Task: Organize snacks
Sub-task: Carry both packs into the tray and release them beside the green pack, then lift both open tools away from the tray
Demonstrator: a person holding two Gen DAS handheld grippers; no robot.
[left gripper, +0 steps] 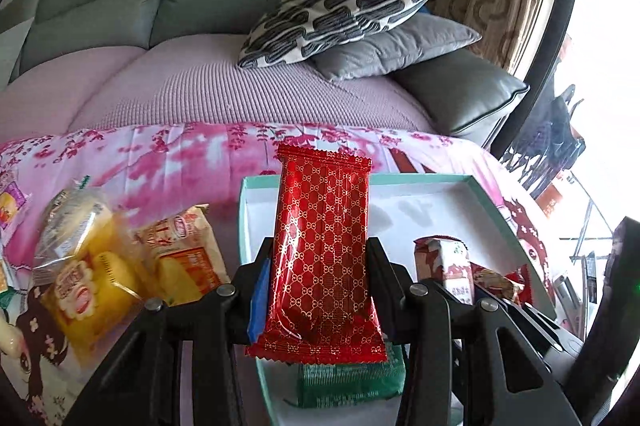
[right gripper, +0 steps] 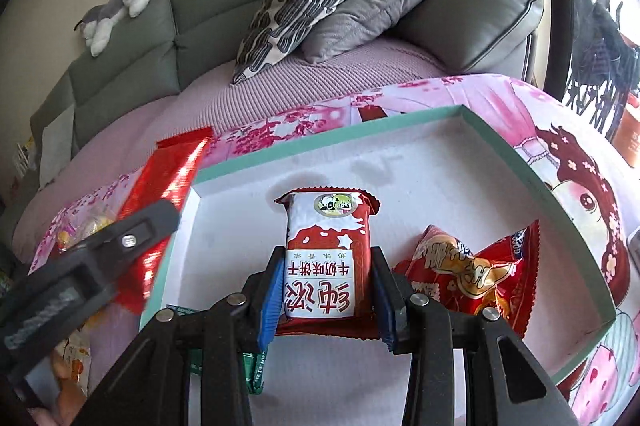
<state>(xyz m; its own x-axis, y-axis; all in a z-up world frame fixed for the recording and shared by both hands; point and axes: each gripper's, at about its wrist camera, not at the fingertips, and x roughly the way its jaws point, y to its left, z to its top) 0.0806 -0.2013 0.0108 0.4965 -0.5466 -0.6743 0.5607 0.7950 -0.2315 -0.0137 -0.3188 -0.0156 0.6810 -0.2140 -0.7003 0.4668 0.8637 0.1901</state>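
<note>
while both hands bring their loads over the tray (right gripper: 496, 146), each snack is pinched across its narrow width so the long wrapper sticks out ahead of the fingers and can be laid flat. the left gripper (left gripper: 320, 258) is nearly closed, clamped on a red foil packet (left gripper: 324, 250) that rises toward 12 o'clock from the jaws; its glossy skin carries a small gold lattice print, with crimped zigzag ends. it hangs over the tray's near-left corner, above a green packet (left gripper: 352, 382) already lying at 6 o'clock. the right gripper (right gripper: 326, 290) is likewise nearly closed on a red-and-white biscuit pack (right gripper: 326, 254), plump, with a round badge at its far end and bold red characters on a white panel. it sits low over the tray's white floor, about centre. a crumpled red snack bag (right gripper: 472, 278) lies at 3 o'clock of it inside the tray. my guess is the open floor toward 12 o'clock is where both go. loose yellow cake packs (left gripper: 100, 266) wait on the floral cloth (left gripper: 180, 154) at 9 o'clock.
</note>
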